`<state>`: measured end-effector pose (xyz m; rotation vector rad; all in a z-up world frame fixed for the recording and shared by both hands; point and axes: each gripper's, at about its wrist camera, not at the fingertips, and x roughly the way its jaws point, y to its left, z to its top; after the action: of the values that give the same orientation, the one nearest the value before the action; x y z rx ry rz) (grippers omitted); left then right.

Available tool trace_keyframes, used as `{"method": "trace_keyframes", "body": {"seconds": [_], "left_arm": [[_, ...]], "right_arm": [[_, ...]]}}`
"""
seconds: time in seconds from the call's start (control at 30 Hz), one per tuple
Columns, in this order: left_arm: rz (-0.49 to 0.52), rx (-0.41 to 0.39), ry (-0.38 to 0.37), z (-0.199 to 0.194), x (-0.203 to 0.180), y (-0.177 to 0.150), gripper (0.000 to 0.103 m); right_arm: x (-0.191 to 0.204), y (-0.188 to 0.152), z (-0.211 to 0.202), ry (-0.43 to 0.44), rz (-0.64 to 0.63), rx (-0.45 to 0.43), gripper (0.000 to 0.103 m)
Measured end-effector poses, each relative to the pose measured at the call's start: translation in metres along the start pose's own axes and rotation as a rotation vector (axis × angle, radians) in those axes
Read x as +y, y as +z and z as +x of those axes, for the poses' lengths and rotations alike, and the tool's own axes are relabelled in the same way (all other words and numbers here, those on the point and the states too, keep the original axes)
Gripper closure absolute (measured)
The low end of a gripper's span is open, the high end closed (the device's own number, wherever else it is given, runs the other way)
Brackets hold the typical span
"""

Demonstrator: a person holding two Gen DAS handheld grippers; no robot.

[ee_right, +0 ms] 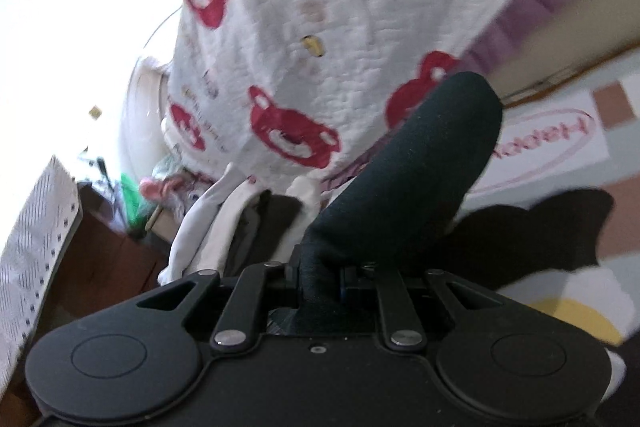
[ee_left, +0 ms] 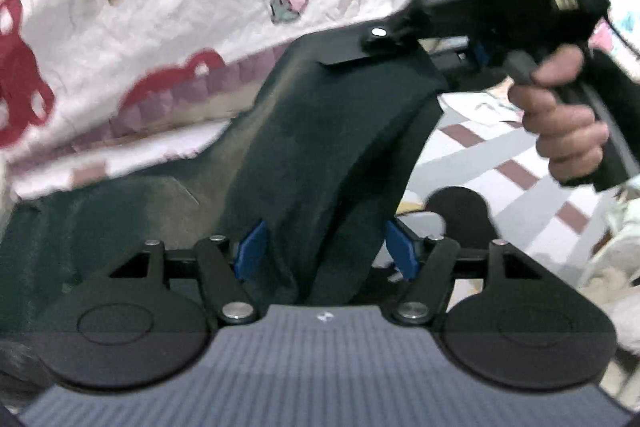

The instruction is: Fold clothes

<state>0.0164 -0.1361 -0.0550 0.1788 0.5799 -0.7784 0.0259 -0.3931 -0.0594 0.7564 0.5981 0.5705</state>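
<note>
A dark green-black garment (ee_left: 320, 147) hangs stretched between my two grippers, lifted off the bed. In the left wrist view my left gripper (ee_left: 326, 247) has its blue pads (ee_left: 250, 247) apart, with a fold of the cloth draped between them. The right gripper (ee_left: 452, 55), held by a hand (ee_left: 560, 115), is shut on the garment's upper edge. In the right wrist view the right gripper (ee_right: 320, 279) is shut on a rolled fold of the dark garment (ee_right: 420, 167), which rises from the jaws.
A white quilt with red bear prints (ee_left: 180, 7) covers the bed behind, also in the right wrist view (ee_right: 320, 47). A checked play mat (ee_left: 500, 167) lies below. White clothes (ee_right: 208, 219) and a brown cabinet (ee_right: 100, 259) are at left.
</note>
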Motion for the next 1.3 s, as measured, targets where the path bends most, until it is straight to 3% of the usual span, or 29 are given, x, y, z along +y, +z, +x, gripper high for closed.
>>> {"method": "trace_keyframes", "body": {"seconds": [0.23,0.4,0.6,0.73,0.87,1.0,1.13,1.3], "left_arm": [[-0.18,-0.092,-0.004,-0.017,0.039,0.01,0.038],[-0.316,-0.207,0.001,-0.05,0.063,0.017,0.038],[-0.416,-0.207,0.002,-0.057,0.098,0.008,0.036],[-0.552,-0.152,-0.046,-0.039,0.12,-0.014,0.036],[-0.541,-0.159,-0.047,-0.029,0.119,-0.017,0.036],[-0.52,-0.207,-0.04,-0.029,0.122,-0.014,0.039],[-0.523,-0.273,-0.018,-0.054,0.134,-0.015,0.042],[-0.631,-0.337,0.037,-0.085,0.163,-0.029,0.042]], "right_arm": [[0.044,0.02,0.034,0.033,-0.133,0.068,0.084],[0.07,0.025,0.06,0.064,-0.197,0.116,0.084],[0.104,0.029,0.097,0.085,-0.28,0.183,0.085],[0.111,0.015,0.123,-0.024,-0.372,0.236,0.085],[0.089,0.007,0.128,0.003,-0.272,0.217,0.085],[0.093,0.008,0.137,0.032,-0.267,0.21,0.085],[0.116,0.014,0.158,0.064,-0.3,0.229,0.085],[0.15,0.018,0.203,0.135,-0.373,0.289,0.085]]}}
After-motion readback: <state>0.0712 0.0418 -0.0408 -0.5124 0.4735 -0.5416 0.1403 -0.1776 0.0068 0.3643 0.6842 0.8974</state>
